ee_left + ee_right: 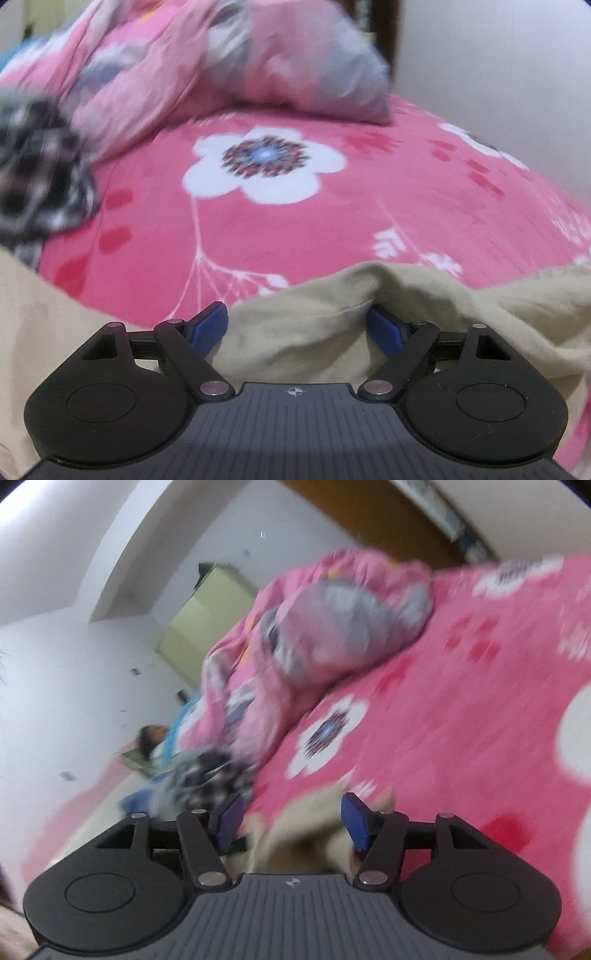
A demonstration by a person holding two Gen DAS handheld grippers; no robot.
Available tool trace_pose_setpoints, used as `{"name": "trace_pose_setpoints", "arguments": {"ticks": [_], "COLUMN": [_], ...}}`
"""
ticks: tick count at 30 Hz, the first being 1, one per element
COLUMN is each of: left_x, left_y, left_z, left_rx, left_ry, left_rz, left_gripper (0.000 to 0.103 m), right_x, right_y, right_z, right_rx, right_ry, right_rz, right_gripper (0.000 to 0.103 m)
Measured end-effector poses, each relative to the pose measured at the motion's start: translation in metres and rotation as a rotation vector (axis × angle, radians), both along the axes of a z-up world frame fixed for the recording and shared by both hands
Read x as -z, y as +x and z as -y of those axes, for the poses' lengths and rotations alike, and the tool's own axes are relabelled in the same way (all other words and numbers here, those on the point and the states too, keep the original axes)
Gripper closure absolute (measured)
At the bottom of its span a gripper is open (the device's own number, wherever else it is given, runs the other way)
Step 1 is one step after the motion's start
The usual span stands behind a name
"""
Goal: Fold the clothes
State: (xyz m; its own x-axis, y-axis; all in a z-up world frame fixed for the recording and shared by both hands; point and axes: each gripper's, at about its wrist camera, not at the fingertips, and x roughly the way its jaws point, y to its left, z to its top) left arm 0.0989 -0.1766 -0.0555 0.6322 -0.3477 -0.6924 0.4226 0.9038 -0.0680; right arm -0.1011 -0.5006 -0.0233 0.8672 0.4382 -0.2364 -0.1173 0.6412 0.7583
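We held both tongs, left point(297, 325) and right point(291, 821), agape over the beige garment point(306, 332); loose cloth risked slipping unfolded.

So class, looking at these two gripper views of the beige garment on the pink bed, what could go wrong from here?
1. Both the left gripper and the right gripper stand open around the beige garment, so the cloth may slump and lose its fold.
2. The black-and-white garment lies close by and could get caught up.
3. Both views are blurred, so a grab might miss the edge.
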Motion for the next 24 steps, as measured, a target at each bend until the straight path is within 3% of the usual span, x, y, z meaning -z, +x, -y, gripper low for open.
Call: {"name": "trace_pose_setpoints", "arguments": {"ticks": [7, 15, 16, 18, 19, 22, 24], "left_x": [-0.009, -0.025, -0.024, -0.022, -0.020, -0.018, -0.018], "left_y": [-0.010, -0.064, -0.072, -0.088, -0.095, -0.107, -0.109], "left_z": [-0.025, -0.061, -0.067, -0.077, -0.083, -0.101, -0.113], "left_rx": [-0.034, 0.060, 0.074, 0.085, 0.085, 0.058, 0.030], "left_ry": [-0.088, -0.080, -0.072, -0.048, -0.040, -0.038, -0.064], "left_rz": [0.001, 0.090, 0.096, 0.102, 0.107, 0.122, 0.122], "left_gripper": [0.019, 0.019, 0.019, 0.019, 0.019, 0.019, 0.019], "right_x": [0.021, 0.033, 0.035, 0.036, 0.035, 0.015, -0.014], "right_y": [0.020, 0.067, 0.072, 0.082, 0.088, 0.096, 0.101], "right_z": [-0.009, -0.003, -0.002, -0.004, -0.005, -0.010, -0.016], "right_rx": [-0.037, 0.025, 0.035, 0.063, 0.061, 0.029, 0.021], "right_ry": [0.108, 0.227, 0.237, 0.192, 0.194, 0.266, 0.250], "right_rz": [-0.112, -0.252, -0.269, -0.284, -0.282, -0.186, -0.093], "right_gripper": [0.039, 0.040, 0.045, 0.073, 0.099, 0.098, 0.098]}}
